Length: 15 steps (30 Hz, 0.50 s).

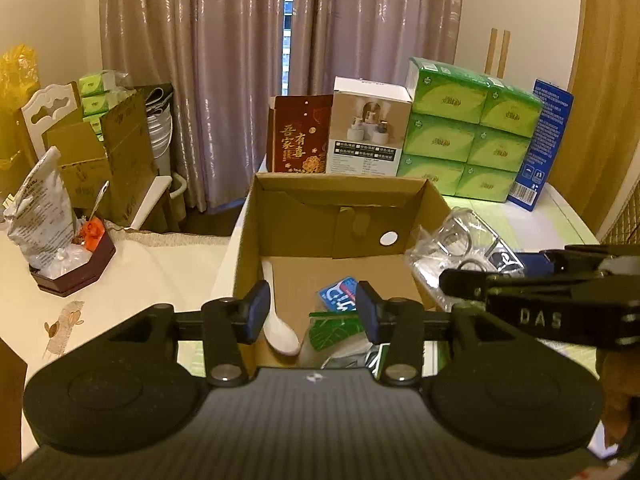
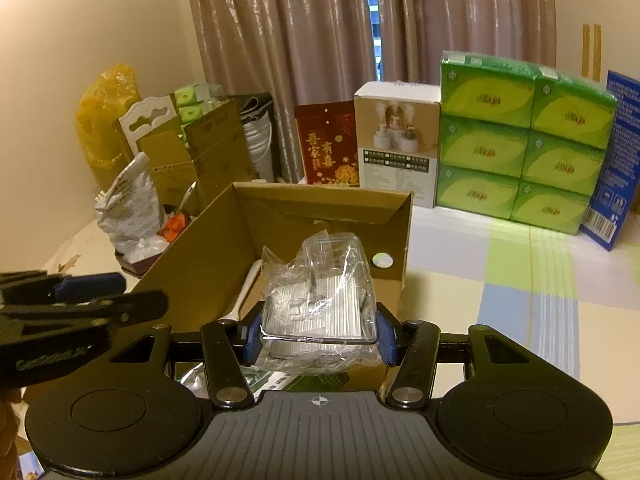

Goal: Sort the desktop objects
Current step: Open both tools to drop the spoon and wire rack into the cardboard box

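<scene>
The left gripper [image 1: 312,316] hangs over the near edge of an open cardboard box [image 1: 316,200] on the table. Its blue pads [image 1: 256,312] stand apart and nothing is pressed between them, so it is released. Below the gap, inside the box, lie a white spoon [image 1: 280,336], a small blue packet [image 1: 338,294] and a green packet [image 1: 334,330].

The right gripper [image 2: 318,338] is clenched on a clear plastic case [image 2: 320,312] wrapped in crinkled clear film. Both blue pads touch the sides of the case. The case is held above the near part of the same box [image 2: 320,204], and it does not rest on the bottom.

Behind the box stand a red paper bag [image 1: 300,140], a white carton [image 1: 368,132], a stack of green tissue packs [image 1: 468,136] and a blue box [image 1: 544,140].
</scene>
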Each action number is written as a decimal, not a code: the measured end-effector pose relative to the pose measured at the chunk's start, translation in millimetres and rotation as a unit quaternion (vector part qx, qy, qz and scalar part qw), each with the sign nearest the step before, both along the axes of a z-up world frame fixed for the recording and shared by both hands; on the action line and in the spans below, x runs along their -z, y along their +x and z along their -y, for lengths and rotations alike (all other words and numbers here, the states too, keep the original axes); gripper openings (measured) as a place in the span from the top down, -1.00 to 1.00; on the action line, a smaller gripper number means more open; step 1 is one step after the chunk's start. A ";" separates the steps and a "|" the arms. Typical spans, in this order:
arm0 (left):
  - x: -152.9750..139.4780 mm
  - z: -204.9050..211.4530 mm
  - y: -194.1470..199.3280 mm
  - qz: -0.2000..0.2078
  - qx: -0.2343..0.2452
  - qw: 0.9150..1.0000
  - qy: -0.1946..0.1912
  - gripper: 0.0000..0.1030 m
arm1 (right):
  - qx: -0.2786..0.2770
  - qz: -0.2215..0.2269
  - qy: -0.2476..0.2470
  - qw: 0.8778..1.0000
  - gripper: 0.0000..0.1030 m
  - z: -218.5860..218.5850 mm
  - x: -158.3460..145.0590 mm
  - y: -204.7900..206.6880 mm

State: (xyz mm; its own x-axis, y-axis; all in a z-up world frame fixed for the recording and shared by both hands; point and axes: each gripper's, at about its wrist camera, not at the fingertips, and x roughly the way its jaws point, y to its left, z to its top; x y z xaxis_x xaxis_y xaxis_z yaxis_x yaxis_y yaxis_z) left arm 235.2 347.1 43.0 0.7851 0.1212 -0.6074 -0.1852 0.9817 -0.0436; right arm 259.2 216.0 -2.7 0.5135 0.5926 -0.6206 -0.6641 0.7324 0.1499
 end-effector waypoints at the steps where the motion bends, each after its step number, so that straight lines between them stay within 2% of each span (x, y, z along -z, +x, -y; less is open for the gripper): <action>1: 0.3 -0.8 -2.4 0.000 -0.002 1.000 0.000 0.20 | -0.001 -0.002 0.001 1.000 0.00 -1.6 0.2 0.4; 6: -1.2 -6.3 -16.4 0.006 -0.013 1.000 -0.008 0.20 | -0.008 -0.014 0.025 1.000 0.00 -11.7 -3.1 8.2; 8: -3.4 -8.6 -23.0 0.011 -0.016 1.000 -0.015 0.20 | -0.023 -0.020 0.049 0.998 -0.17 -16.7 -5.5 16.0; 9: -4.5 -9.2 -26.0 0.012 -0.020 1.000 -0.017 0.20 | -0.021 -0.017 0.049 0.998 -0.39 -18.5 -8.1 18.6; 13: -9.5 -8.2 -39.8 0.016 -0.025 0.999 -0.017 0.13 | -0.012 -0.005 0.060 0.998 -0.47 -10.1 -20.4 16.9; 15: -11.6 -7.3 -47.0 0.019 -0.028 0.999 -0.018 -0.03 | -0.005 0.000 0.054 0.999 -0.49 -1.6 -23.1 12.3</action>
